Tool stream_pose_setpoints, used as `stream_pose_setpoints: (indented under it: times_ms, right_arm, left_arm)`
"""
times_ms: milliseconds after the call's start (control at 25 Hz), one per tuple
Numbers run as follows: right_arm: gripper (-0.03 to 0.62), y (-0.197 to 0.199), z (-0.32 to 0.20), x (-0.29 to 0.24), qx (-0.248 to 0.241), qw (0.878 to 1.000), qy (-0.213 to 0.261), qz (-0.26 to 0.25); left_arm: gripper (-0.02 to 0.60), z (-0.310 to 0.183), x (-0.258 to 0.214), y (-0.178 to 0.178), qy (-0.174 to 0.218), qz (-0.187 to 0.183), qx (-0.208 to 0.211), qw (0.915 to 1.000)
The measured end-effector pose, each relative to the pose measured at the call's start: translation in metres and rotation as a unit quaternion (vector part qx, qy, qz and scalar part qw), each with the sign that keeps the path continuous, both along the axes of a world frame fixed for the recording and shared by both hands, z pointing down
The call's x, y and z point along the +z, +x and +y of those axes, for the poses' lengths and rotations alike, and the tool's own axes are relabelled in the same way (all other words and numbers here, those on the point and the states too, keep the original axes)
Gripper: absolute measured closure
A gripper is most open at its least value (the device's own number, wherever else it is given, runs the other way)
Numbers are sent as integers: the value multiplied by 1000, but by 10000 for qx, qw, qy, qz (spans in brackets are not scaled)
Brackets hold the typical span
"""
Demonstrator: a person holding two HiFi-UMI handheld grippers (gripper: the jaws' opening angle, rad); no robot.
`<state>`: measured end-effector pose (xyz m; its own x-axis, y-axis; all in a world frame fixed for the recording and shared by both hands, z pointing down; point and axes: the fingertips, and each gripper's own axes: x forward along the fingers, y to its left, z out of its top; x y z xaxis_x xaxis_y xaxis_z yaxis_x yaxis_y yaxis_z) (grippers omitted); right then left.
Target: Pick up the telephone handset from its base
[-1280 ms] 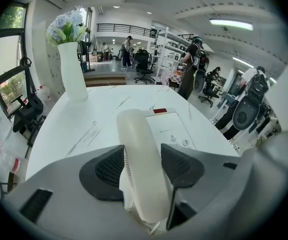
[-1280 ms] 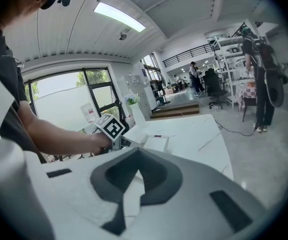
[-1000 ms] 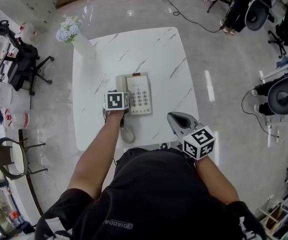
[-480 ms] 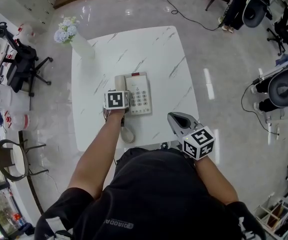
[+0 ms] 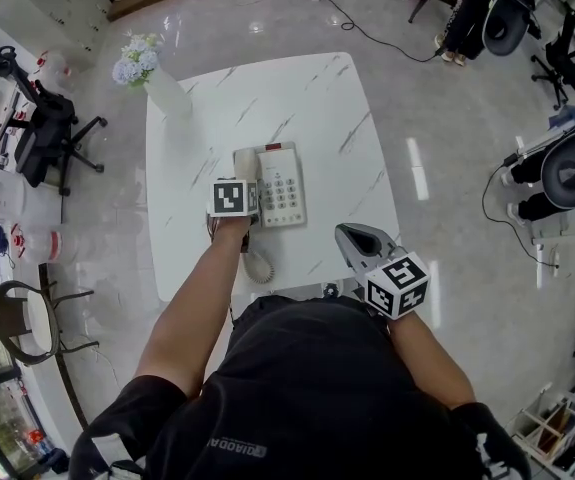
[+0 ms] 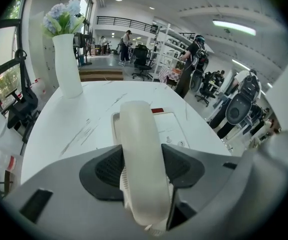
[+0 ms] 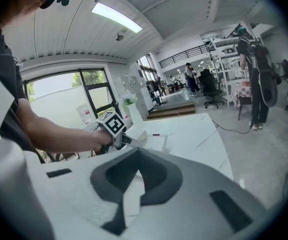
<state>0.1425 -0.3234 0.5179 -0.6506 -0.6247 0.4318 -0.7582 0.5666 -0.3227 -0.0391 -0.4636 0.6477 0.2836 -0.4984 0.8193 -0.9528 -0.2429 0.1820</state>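
Note:
A cream telephone base [image 5: 281,186] with a keypad sits mid-table. Its handset [image 5: 245,160] lies along the base's left side. My left gripper [image 5: 237,194] points steeply down over it. In the left gripper view the handset [image 6: 136,129] runs between the dark pads [image 6: 108,166], which touch both its flanks; the left gripper [image 6: 141,160] has just been closing on it. The handset still appears to rest on the base [image 6: 173,131]. My right gripper [image 5: 359,240] hovers at the table's near right corner, its tips together and empty [image 7: 136,156].
A white vase of flowers [image 5: 162,83] stands at the far left corner of the white marble table [image 5: 297,98]. The coiled cord [image 5: 255,266] trails toward the near edge. Office chairs and cables lie on the floor around.

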Motion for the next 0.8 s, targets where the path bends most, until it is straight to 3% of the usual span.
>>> stream_pose_setpoints:
  times_ms: [120, 400, 680, 800]
  right_arm:
    - [593, -2, 2, -2, 38, 10000, 32, -12]
    - [592, -10, 8, -8, 85, 9999, 104, -57]
    - [593, -28, 16, -11, 23, 9998, 156, -102]
    - [592, -37, 18, -14, -6, 9997, 229, -123]
  left_arm:
    - [347, -1, -11, 3, 148, -93, 212, 9996]
    - [348, 3, -45, 2, 434, 75, 358, 9984]
    - [350, 19, -84, -6, 717, 467, 387, 9956]
    - [350, 30, -102, -10, 867, 798, 425, 9921]
